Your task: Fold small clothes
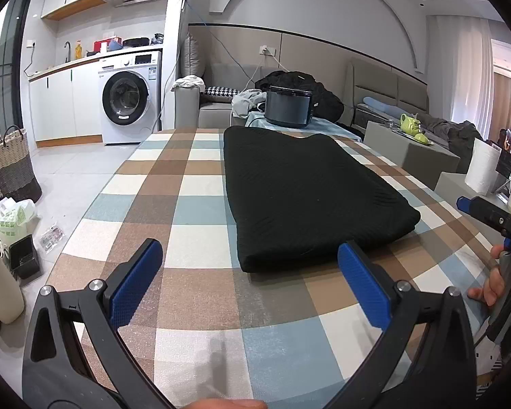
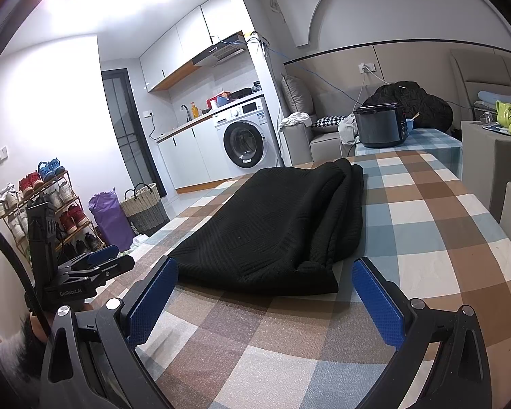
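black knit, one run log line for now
knit: folded, flat on table | left gripper: open, empty | right gripper: open, empty

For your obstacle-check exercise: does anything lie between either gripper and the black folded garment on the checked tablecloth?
Nothing visible does. Only bare checked tablecloth separates the open left gripper and the open right gripper from the black garment's near edge.

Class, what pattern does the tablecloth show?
Checked tablecloth: brown, blue and cream squares; clearest in the right wrist view.
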Motion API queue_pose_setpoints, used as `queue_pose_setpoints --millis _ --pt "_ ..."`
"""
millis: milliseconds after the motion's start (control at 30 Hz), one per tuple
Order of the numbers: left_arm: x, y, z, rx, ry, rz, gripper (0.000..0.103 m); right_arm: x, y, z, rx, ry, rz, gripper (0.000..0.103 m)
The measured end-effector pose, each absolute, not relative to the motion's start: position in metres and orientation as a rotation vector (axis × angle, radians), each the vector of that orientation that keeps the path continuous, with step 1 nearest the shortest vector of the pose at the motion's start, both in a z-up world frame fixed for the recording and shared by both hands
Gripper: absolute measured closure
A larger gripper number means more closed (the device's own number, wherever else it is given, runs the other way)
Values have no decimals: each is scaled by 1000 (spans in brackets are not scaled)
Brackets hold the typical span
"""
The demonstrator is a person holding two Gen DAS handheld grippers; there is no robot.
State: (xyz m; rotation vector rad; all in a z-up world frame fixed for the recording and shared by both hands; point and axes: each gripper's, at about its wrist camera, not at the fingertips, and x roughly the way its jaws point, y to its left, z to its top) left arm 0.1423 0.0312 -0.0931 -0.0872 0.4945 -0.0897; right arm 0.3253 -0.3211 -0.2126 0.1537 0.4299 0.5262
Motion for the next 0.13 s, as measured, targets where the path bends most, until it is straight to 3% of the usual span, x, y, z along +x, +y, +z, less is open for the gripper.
queue_pose_setpoints --millis 133 --pt "142 31 -93 -86 495 -91 0 325 -321 -213 153 430 526 0"
